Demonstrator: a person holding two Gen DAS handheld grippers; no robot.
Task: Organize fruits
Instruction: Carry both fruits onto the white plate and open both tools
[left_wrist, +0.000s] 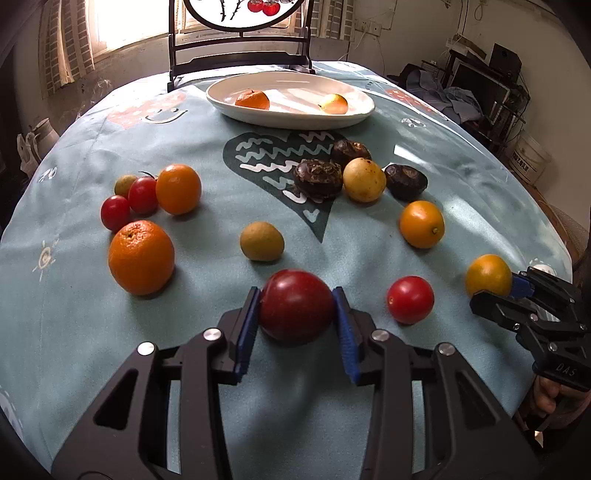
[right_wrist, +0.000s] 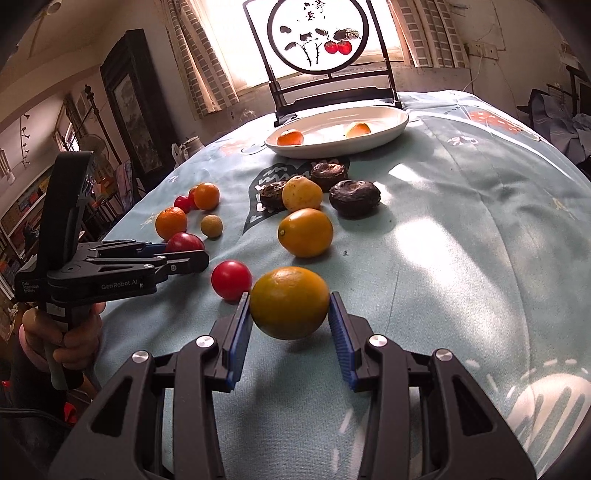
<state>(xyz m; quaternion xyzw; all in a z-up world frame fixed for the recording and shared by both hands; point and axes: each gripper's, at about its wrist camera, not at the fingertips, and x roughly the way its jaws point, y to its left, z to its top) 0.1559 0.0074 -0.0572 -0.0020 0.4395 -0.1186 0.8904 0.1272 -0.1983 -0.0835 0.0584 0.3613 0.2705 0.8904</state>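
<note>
My left gripper (left_wrist: 296, 291) is shut on a dark red tomato (left_wrist: 295, 310) at the near edge of the table; both blue pads press its sides. My right gripper (right_wrist: 290, 295) is shut on a yellow-orange citrus fruit (right_wrist: 290, 302), held just above the cloth with its shadow below. In the left wrist view, the right gripper (left_wrist: 496, 291) shows at the far right with that fruit (left_wrist: 488, 275). In the right wrist view, the left gripper (right_wrist: 184, 254) shows at the left, held by a hand. A white oval plate (left_wrist: 354, 110) at the far side holds a mandarin (left_wrist: 252, 99) and a yellow fruit (left_wrist: 334, 104).
Loose on the blue cloth lie a large orange (left_wrist: 141, 257), a small red tomato (left_wrist: 410, 300), a brownish round fruit (left_wrist: 262, 241), an orange citrus (left_wrist: 422, 224), dark water chestnuts (left_wrist: 318, 178) around a yellow fruit (left_wrist: 364, 180), and a cluster at the left (left_wrist: 178, 189). A dark-framed screen (left_wrist: 240, 62) stands behind the plate.
</note>
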